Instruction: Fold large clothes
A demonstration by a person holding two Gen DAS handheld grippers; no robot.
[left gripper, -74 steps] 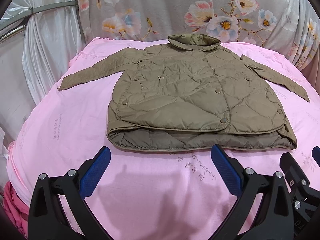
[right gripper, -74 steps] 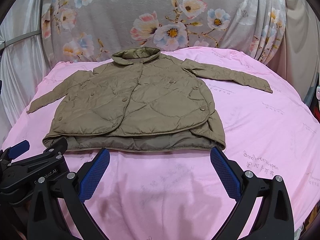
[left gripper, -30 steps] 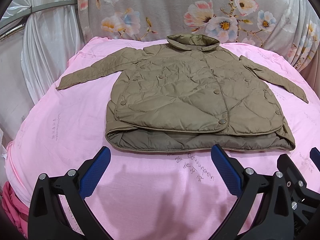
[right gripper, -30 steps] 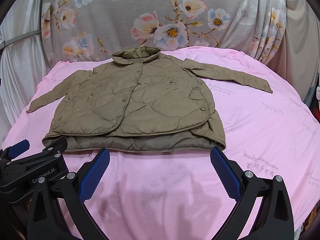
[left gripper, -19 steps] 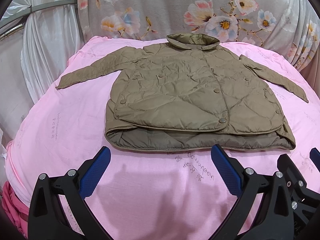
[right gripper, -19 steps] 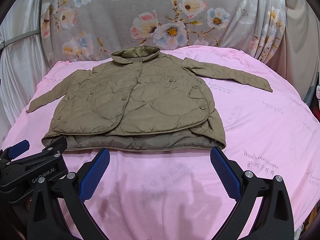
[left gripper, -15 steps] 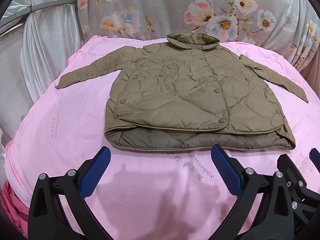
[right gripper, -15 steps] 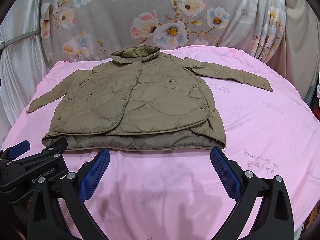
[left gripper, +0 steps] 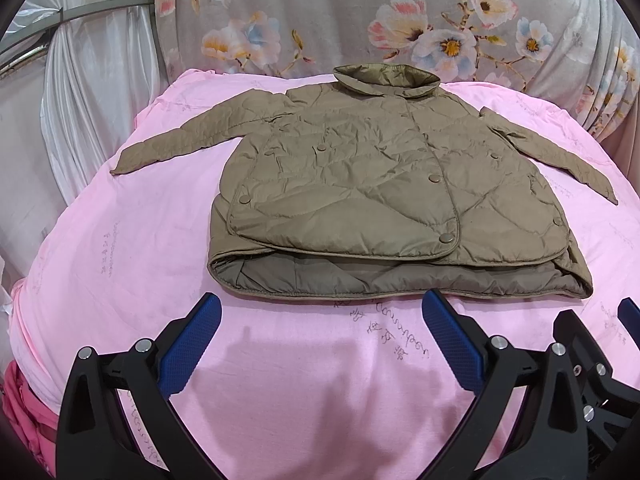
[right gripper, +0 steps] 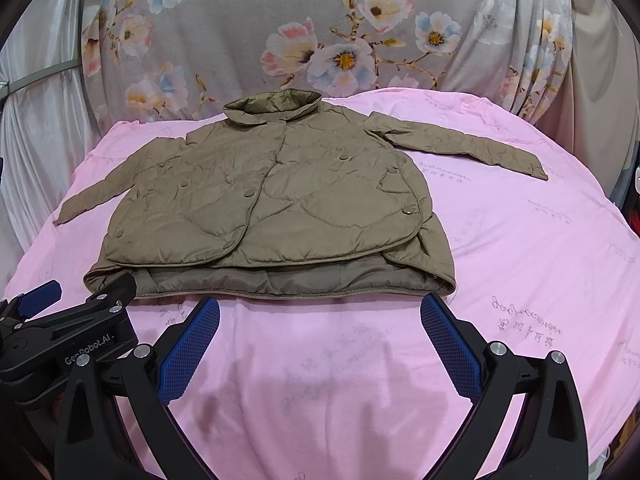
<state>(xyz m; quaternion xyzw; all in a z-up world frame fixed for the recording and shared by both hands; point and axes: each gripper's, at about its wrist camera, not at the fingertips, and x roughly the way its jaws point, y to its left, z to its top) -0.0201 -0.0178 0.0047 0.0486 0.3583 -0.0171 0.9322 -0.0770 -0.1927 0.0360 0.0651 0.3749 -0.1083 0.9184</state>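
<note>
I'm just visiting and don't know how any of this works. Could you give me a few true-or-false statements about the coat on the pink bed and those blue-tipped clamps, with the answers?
1. The olive quilted jacket lies flat on the pink sheet with both sleeves spread out to the sides. True.
2. The left gripper is clamped on the jacket's hem. False: its jaws stand wide open, short of the hem, holding nothing.
3. The jacket's collar points toward the floral cloth at the back. True.
4. The right gripper holds a sleeve. False: it is open and empty, over bare sheet in front of the hem.
5. The jacket is already folded in half. False: it lies fully spread.
</note>
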